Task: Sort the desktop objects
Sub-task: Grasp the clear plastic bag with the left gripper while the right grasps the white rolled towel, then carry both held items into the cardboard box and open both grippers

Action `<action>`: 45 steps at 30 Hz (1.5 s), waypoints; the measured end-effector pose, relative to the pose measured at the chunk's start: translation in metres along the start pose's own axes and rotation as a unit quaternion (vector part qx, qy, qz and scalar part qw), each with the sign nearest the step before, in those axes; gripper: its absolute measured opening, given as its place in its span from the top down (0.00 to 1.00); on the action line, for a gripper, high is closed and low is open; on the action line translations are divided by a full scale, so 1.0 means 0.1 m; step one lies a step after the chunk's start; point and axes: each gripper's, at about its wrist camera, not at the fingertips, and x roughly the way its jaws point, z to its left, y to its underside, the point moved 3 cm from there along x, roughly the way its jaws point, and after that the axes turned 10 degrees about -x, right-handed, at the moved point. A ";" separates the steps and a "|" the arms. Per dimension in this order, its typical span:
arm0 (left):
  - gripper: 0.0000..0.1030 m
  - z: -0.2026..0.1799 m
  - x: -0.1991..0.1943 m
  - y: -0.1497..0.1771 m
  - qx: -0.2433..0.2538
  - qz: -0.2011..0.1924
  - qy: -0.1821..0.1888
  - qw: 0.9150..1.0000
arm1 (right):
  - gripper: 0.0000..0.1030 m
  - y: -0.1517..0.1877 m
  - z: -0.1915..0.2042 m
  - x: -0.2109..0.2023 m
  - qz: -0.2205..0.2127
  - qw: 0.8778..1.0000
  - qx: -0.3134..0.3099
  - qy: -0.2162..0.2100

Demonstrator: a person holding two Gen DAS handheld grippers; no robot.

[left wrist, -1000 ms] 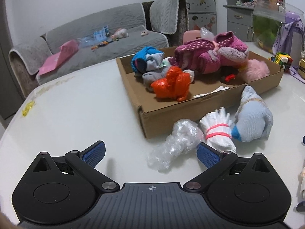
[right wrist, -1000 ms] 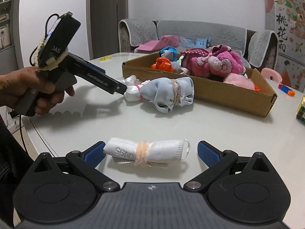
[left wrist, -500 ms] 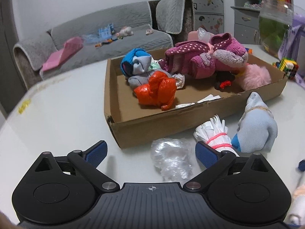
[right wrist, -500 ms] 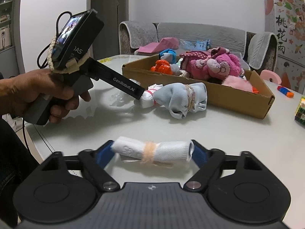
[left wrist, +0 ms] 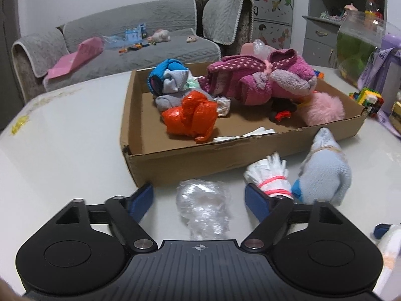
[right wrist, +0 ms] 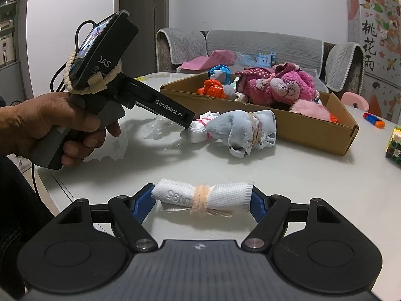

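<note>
The rolled white N95 mask bound with a peach hair tie (right wrist: 202, 197) lies crosswise between the blue pads of the right claw (right wrist: 202, 202). The pads press on both ends of the roll, so this claw is clamped on it; one second ago the jaws stood wide apart with the roll lying free between them. The roll rests on the white tabletop (right wrist: 300, 175), not yet lifted.

The crumpled ball of clear plastic film (left wrist: 203, 207) sits between the fingers of the left claw (left wrist: 199, 199), nearer the right-hand pad. The jaws have just been closing, yet a gap shows on each side of the film: this claw is apart and holds nothing. Compared with a second ago, the film now lies centred in the jaws instead of off toward the right finger.

Just beyond the left claw's right finger lie a white cloth bundle tied with a pink band (left wrist: 269, 178) and a pale blue sock bundle (left wrist: 325, 173) (the two touch each other). Directly ahead stands the shallow brown cardboard tray (left wrist: 190, 158), which holds an orange plastic bag (left wrist: 190, 118) and a magenta plush garment (left wrist: 258, 82).

Judgement: one item is secured and a second is about to be gripped; both probably go into the tray next.
</note>
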 end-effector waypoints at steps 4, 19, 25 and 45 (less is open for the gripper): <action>0.47 -0.05 -0.03 0.01 0.006 -0.003 0.010 1.000 | 0.30 0.00 -0.01 -0.01 -0.001 1.000 -0.001 0.000; 0.60 0.00 -0.25 0.13 0.002 0.004 0.002 1.000 | 0.30 0.02 0.00 -0.06 -0.002 1.000 -0.001 0.002; 0.61 0.02 -0.41 0.25 0.018 -0.001 -0.009 1.000 | 0.31 0.06 0.00 -0.14 0.000 1.000 -0.002 0.002; 0.60 0.14 -0.88 0.08 0.017 -0.028 -0.041 0.999 | 0.31 -0.23 -0.73 -0.60 -0.037 0.998 0.038 0.026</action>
